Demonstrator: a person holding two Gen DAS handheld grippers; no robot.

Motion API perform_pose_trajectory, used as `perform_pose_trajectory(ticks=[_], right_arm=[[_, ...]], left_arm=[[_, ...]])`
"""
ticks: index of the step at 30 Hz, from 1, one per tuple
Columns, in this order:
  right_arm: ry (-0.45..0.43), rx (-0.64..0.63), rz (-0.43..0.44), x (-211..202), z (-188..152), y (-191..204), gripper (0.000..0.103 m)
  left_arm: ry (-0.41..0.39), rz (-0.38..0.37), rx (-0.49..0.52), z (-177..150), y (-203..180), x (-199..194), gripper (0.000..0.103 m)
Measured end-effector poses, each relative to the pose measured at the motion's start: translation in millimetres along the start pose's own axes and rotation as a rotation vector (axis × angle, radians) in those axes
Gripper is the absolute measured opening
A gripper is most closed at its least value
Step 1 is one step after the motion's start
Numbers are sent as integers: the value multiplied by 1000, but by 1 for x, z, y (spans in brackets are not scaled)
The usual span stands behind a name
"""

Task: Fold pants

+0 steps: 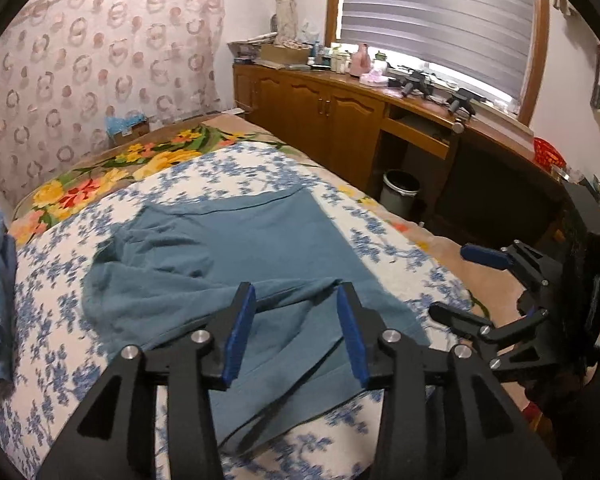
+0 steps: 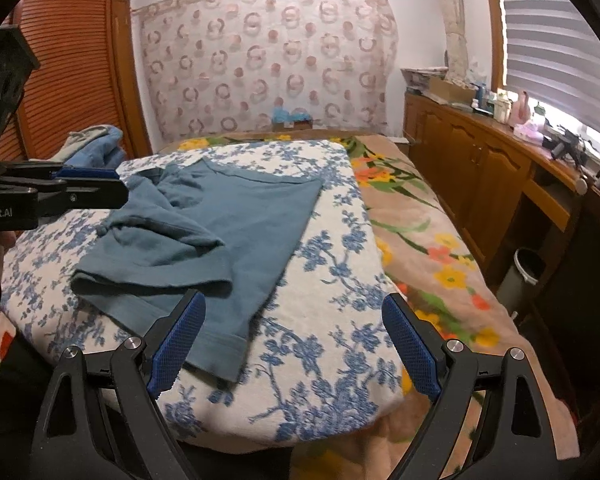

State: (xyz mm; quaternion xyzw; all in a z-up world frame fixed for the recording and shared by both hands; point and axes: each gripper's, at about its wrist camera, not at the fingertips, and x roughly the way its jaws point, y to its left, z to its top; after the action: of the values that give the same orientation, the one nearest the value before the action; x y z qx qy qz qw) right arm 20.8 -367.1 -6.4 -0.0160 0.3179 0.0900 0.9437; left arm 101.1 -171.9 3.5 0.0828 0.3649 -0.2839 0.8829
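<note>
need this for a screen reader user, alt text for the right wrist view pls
Blue-green pants lie partly folded on a blue-floral blanket over a bed, with the right gripper above their near hem, jaws wide open. The left gripper enters from the left; wooden cabinets line the right wall.

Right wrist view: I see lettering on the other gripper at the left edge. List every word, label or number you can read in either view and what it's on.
"Robot.AI" – white letters on the black body of the left gripper, at the frame's left edge; the start may be cut off.
Bottles and boxes on the wooden counter: labels too small and blurred to read.
Blue pants, floral blanket: no text.
</note>
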Motion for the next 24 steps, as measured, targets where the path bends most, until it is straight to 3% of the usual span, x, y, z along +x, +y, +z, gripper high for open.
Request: perform_pose_trajectory(ticks=[5,11,13,16,24], right_arm=[[-3,-6,47,8,6,8,88],[24,-19,101,30,11,16,57],[39,-27,112,40,13,20,41],[63,-37,129,55,15,26,29],[104,-32,173,74,18,35,22]], left_arm=[[8,73,-33,-16,24,-2,43],[28,91,-73,-37,44,0,43],[33,99,-83,-44,49,0,43],[40,118,-92,-52,54,1,43],[46,125,-126,-69,67,-2,43]])
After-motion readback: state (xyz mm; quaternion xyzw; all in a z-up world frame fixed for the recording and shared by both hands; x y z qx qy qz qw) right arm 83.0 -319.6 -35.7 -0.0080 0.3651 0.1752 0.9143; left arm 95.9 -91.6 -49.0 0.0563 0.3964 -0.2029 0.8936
